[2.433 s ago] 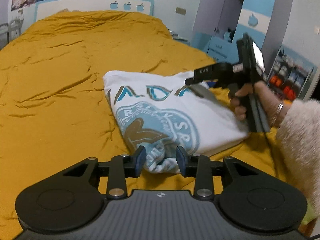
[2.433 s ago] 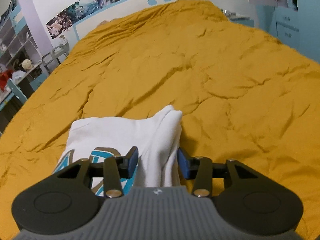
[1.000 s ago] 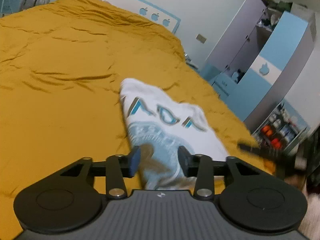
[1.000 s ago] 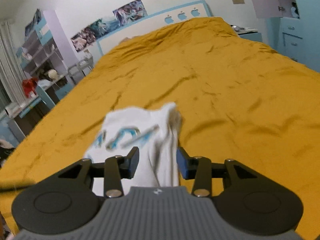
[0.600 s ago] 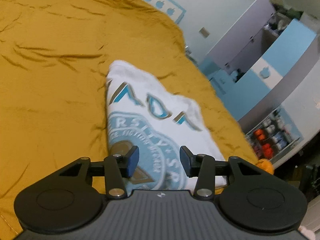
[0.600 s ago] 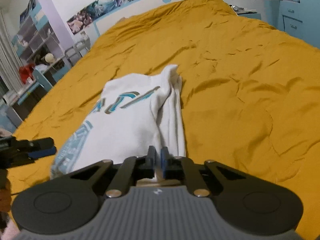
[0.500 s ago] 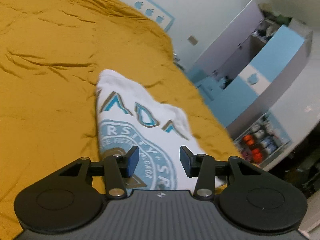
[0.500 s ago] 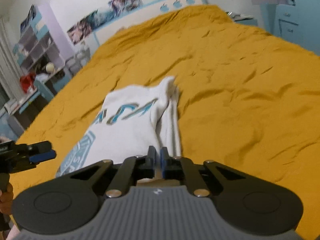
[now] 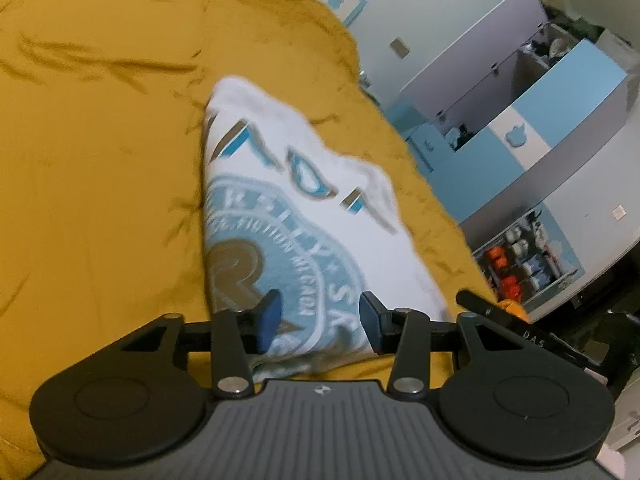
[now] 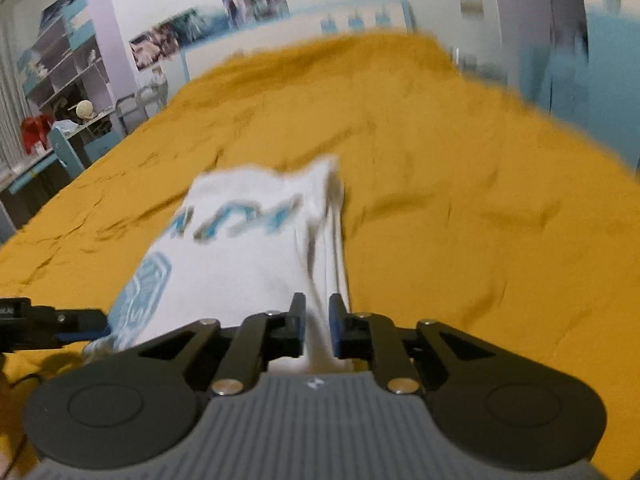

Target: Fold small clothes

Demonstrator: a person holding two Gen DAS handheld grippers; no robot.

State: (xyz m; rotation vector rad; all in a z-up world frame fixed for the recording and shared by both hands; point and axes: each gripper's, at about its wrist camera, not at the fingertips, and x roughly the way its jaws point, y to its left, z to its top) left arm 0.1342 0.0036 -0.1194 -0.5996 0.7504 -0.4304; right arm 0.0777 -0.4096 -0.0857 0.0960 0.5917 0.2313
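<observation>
— Where is your folded white T-shirt [image 9: 320,216]?
— Lying on the mustard bedspread [image 9: 100,160].
— And your hand-held grippers?
— Your left hand-held gripper [image 9: 320,322] stands apart over its near edge; your right hand-held gripper [image 10: 317,328] has just been parting, cloth between its jaws.

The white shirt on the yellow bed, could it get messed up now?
Maybe. The right gripper has just been opening its jaws with the shirt's folded edge between them, so that edge might spring loose or get dragged. The left gripper has open jaws over the near end of the shirt and could snag the print side. The blanket is wrinkled, so the fold may not lie flat.
</observation>
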